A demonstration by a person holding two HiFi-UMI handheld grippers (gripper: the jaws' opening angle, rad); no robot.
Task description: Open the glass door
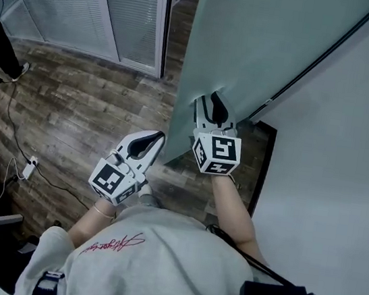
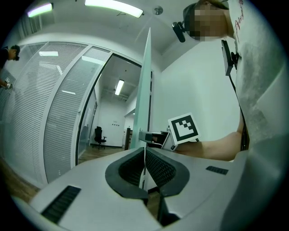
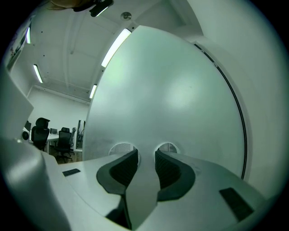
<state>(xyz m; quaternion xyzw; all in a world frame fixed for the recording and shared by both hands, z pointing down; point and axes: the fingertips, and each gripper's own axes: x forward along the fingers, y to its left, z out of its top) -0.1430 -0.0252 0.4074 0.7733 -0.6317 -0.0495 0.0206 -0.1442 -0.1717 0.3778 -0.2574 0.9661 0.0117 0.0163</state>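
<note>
Against the near face of the glass door [image 1: 253, 44], angled off the right wall [image 1: 345, 166], the right tongs [image 1: 212, 105] push with jaws apart and empty, left tongs [image 1: 151, 140] together beside its edge, and bare tips could skid across smooth glass.

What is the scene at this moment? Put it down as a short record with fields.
door: frosted glass door, swung partly open
right gripper: fingers apart, tips at the door's face, nothing between them
left gripper: fingers together, empty, near the door's free edge, apart from it
floor: wood planks
</note>
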